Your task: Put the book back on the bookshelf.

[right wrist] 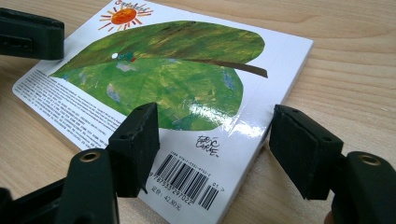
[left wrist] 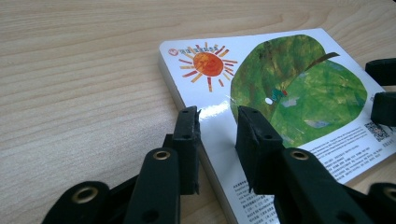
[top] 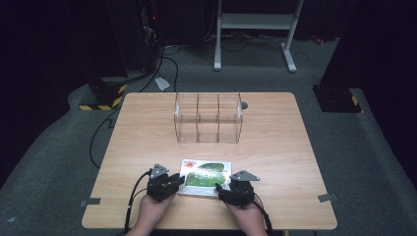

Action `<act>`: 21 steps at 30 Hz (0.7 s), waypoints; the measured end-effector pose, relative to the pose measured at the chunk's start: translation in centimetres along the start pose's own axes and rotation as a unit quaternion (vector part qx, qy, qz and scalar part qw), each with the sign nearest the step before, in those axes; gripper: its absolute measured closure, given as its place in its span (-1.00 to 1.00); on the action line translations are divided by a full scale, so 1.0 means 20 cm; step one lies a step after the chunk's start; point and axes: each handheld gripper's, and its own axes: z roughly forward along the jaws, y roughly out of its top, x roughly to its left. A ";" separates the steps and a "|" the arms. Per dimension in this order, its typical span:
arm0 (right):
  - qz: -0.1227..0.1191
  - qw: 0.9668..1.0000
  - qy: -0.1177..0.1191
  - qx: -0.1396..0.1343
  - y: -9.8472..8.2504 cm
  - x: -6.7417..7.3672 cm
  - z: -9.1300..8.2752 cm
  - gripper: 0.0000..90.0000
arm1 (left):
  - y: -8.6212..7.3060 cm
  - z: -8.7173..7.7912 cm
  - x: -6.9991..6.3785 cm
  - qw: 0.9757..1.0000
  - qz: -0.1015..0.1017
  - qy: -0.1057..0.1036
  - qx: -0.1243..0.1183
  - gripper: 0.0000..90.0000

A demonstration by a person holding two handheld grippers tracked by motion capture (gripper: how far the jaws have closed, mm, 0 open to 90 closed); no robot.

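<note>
The glossy board book with a green leaf and orange sun on its cover (top: pixel 205 177) lies flat at the table's (top: pixel 147 132) near edge, not yet lifted. The clear three-bay acrylic organiser (top: pixel 208 118) stands empty behind it. The left gripper (left wrist: pixel 217 121) has narrow jaws straddling the book's edge, seemingly not pinching it; the right gripper (right wrist: pixel 224 135) holds its jaws wide over the barcode corner. The signature seems to read "Eric Carle"; the other print is too small to make out.

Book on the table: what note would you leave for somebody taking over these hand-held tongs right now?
Left tongs: narrow gap, astride the book's left edge, no firm pinch visible.
Right tongs: wide open, astride the barcode end.
Book: flat on the table, back cover up, near the person.
Clear three-slot holder: farther back, nothing in it.
Done: both tongs lined up on the book.
Left: grip and lift it; probably stand it in a slot.
</note>
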 end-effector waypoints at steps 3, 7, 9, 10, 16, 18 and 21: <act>0.001 1.000 0.001 0.001 0.00 0.00 0.00 -0.26 | 0.00 -0.01 0.00 1.000 -0.001 0.002 -0.005 0.59; 0.003 1.000 0.003 0.000 0.00 0.00 0.00 -0.27 | 0.00 -0.04 -0.01 1.000 0.001 0.002 -0.017 0.63; 0.004 1.000 0.003 -0.001 0.00 -0.01 0.00 -0.27 | 0.00 -0.04 -0.01 1.000 0.005 0.001 -0.016 0.64; 0.003 1.000 0.003 0.000 0.01 -0.01 0.00 -0.27 | 0.00 -0.05 -0.02 1.000 0.003 -0.002 -0.018 0.64; 0.001 1.000 0.007 0.000 0.01 -0.01 0.01 -0.27 | -0.01 -0.07 -0.02 1.000 0.008 -0.006 -0.030 0.64; 0.002 1.000 0.007 0.000 0.01 -0.01 0.01 -0.27 | -0.01 -0.07 -0.02 0.999 0.009 -0.007 -0.032 0.64; 0.012 1.000 0.017 0.004 0.02 -0.02 0.00 -0.27 | 0.00 -0.09 -0.02 0.999 0.008 -0.012 -0.040 0.63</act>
